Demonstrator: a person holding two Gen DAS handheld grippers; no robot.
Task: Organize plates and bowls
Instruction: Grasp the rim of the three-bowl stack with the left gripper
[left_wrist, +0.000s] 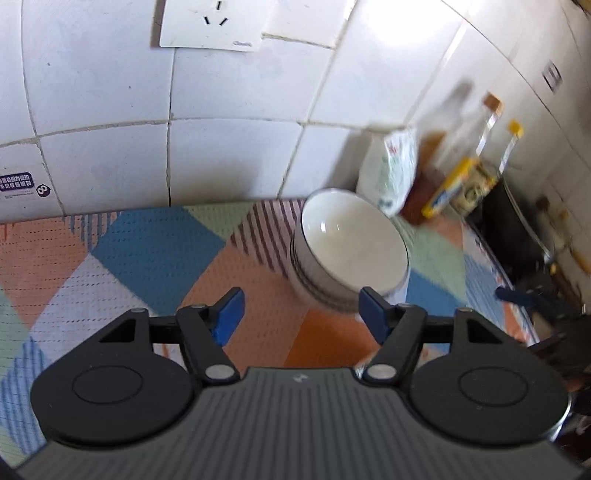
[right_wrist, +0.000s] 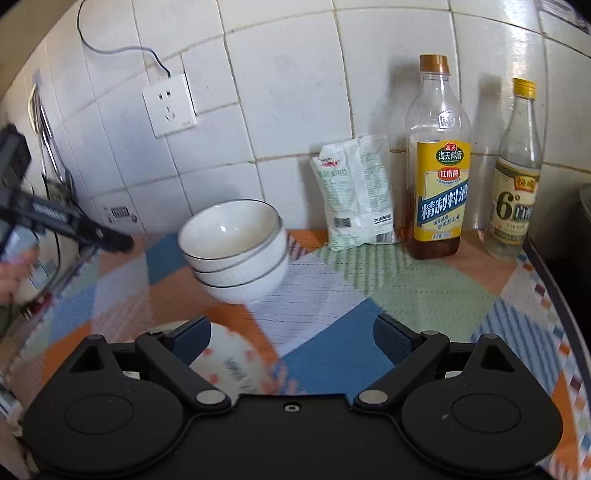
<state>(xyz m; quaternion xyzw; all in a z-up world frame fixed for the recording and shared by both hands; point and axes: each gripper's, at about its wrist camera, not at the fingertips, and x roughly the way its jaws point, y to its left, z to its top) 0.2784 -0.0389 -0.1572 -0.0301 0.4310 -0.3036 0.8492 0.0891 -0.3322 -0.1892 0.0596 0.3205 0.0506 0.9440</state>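
Nearest the right gripper (right_wrist: 291, 334), whose blue-padded fingers stand wide apart with nothing between them, a white plate with orange dots (right_wrist: 232, 365) lies blurred on the counter, partly under the left finger. Beyond it a stack of three white ribbed bowls with dark rims (right_wrist: 236, 251) stands on the colourful patchwork mat (right_wrist: 406, 288), and the left gripper (left_wrist: 301, 312) hovers just short of the stack, fingers apart and empty. Against the white tiled wall (right_wrist: 288, 92) stand a white salt bag (right_wrist: 354, 195), a yellow-labelled cooking wine bottle (right_wrist: 437, 166) and a clear vinegar bottle (right_wrist: 515, 177).

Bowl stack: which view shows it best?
Right wrist view: the bowl stack is sharp, seen from the side, with three nested rims countable. Left wrist view shows the stack blurred, from above, partly behind a gripper finger.
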